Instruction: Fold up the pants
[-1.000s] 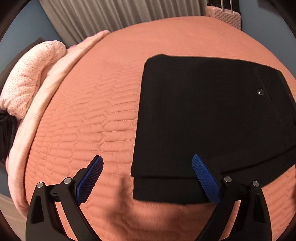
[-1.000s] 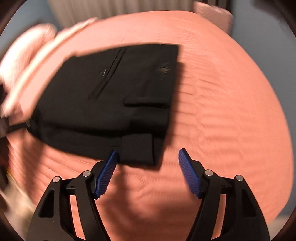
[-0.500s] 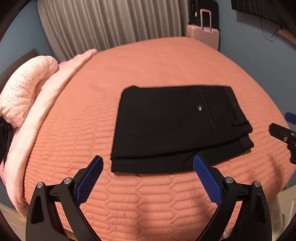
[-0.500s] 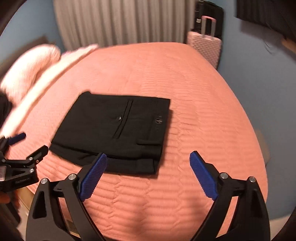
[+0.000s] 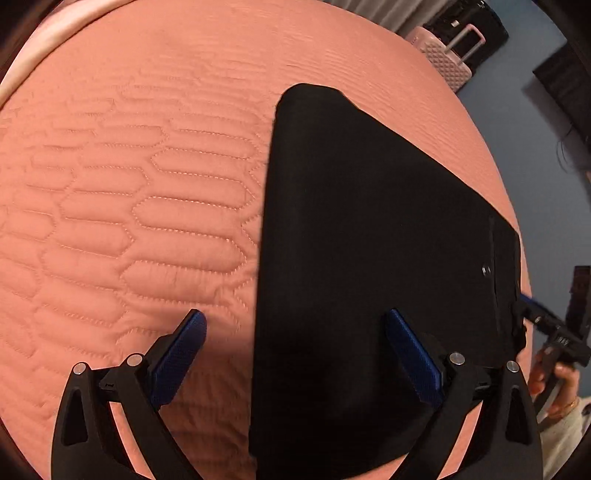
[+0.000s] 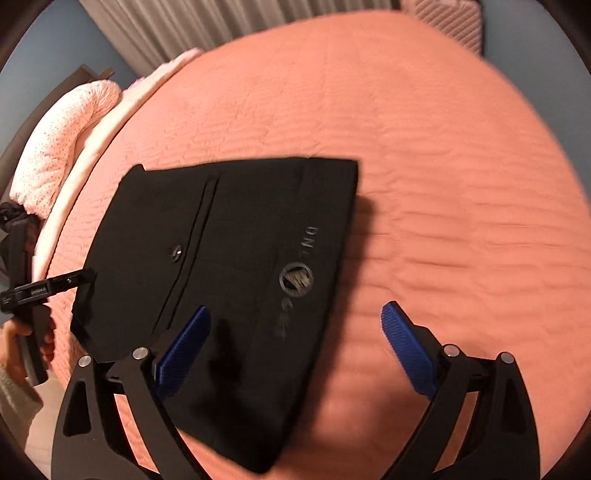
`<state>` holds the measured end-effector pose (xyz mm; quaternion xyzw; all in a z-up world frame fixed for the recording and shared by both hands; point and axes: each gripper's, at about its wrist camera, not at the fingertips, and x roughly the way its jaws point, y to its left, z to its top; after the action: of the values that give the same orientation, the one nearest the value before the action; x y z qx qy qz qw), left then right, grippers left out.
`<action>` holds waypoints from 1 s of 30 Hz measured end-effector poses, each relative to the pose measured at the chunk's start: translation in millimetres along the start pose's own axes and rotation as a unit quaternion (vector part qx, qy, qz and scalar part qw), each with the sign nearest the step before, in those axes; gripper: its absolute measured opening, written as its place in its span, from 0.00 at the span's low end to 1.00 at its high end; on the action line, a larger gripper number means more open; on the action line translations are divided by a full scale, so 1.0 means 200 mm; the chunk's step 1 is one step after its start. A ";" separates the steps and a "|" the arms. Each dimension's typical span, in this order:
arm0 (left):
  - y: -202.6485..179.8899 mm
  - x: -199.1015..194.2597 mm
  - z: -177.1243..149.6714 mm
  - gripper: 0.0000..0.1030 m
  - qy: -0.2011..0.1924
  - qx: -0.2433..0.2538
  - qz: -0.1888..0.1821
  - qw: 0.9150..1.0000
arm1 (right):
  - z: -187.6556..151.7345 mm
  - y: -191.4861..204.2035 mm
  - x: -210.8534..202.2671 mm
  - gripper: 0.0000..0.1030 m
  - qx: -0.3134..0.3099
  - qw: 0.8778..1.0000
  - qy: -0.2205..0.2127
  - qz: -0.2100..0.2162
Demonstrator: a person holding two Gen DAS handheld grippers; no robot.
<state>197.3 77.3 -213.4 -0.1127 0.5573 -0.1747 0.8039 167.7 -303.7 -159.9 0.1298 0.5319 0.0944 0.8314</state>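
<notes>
Folded black pants (image 5: 369,240) lie flat on the quilted bed (image 5: 129,184). Left gripper (image 5: 295,354): fingers spread, released, straddling the pants' near left edge. Right gripper (image 6: 295,347): fingers spread, released, straddling the waistband edge.

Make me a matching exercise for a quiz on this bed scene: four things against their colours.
Things:
1. pants
2. bedspread
3. pads
4. curtain

Colours:
A. blue
B. grey
C. black
D. salmon orange

Pairs: 1-C, 2-D, 3-A, 4-B
</notes>
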 end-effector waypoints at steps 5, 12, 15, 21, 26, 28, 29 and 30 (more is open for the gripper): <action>-0.14 0.02 0.02 0.94 -0.009 0.063 -0.054 0.997 | -0.03 0.05 0.03 0.96 0.003 1.000 -0.024 -0.006; -0.21 0.04 0.03 0.94 -0.031 0.070 -0.094 0.993 | -0.08 0.16 0.04 0.94 -0.027 0.998 -0.034 0.042; -0.19 0.07 0.04 0.87 -0.030 0.055 -0.112 0.992 | -0.09 0.17 0.03 0.77 -0.028 0.998 -0.042 0.034; -0.20 0.01 0.06 0.21 -0.062 0.064 -0.087 0.992 | -0.07 0.20 -0.06 0.24 -0.030 0.997 -0.058 0.037; -0.24 -0.12 0.11 0.18 -0.104 0.078 -0.081 0.988 | 0.01 0.29 -0.18 0.22 -0.058 0.993 -0.098 0.041; -0.26 -0.17 0.19 0.17 -0.122 0.088 -0.078 0.986 | 0.11 0.32 -0.21 0.20 -0.075 0.989 -0.118 0.045; -0.27 -0.20 0.26 0.13 -0.134 0.091 -0.078 0.984 | 0.16 0.32 -0.22 0.20 -0.078 0.988 -0.124 0.048; -0.27 -0.22 0.31 0.10 -0.144 0.091 -0.080 0.982 | 0.21 0.32 -0.22 0.20 -0.081 0.987 -0.130 0.049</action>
<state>232.1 44.3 -133.3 -0.1070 0.4066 -0.2708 0.8660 187.2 -260.5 -85.1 0.0986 0.4024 0.1601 0.8959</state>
